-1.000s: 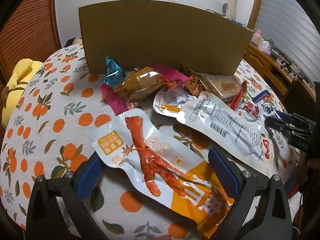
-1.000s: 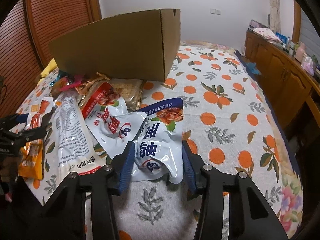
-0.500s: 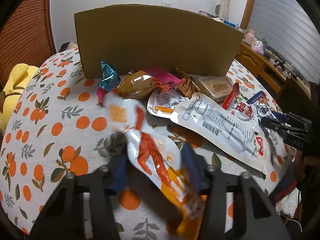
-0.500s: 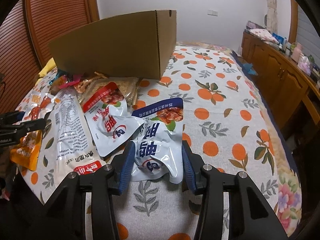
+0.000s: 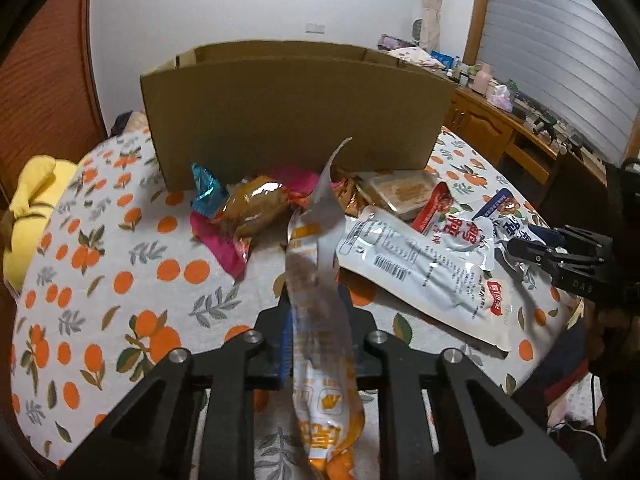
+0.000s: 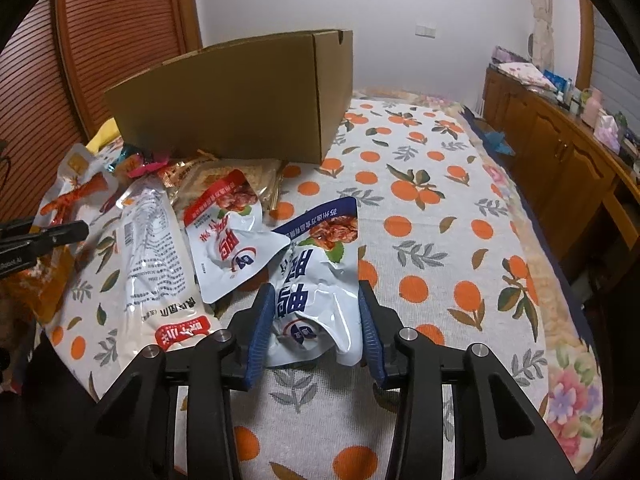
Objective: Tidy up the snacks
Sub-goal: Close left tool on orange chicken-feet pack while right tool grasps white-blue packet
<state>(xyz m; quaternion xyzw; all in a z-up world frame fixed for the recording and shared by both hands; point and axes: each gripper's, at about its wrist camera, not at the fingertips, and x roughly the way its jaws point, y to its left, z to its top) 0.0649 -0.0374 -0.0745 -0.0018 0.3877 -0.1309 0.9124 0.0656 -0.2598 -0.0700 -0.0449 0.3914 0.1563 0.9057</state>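
A: Start with the left wrist view. What does the left gripper have?

B: Its jaws have just been closing, and they are now clamped on the chicken-foot pouch. The pouch stands on edge between the pads, its top corner pointing up toward the cardboard box and its orange bottom end hanging near the lower frame edge.

A: What is the room around it like?

B: To the left, the orange-print cloth lies bare out to the bed's rounded edge, where a yellow cushion sits. Ahead, a pile of small snacks lies against the box's near wall: a brown wrapped snack, a pink packet and a teal wrapper. To the right, a long white pouch lies flat, running toward the bed's right edge.

A: And the right wrist view?

B: The right gripper has its jaws narrowing a little around the blue-topped pouch. The blue pads sit on both sides of its lower end, but whether they press on it I cannot tell. Just to the left, a red-topped pouch overlaps its edge.

A: Any open space there?

B: To the right, bare cloth reaches to the bed's edge, with a wooden cabinet beyond a narrow gap. The box stands ahead, open at the top.
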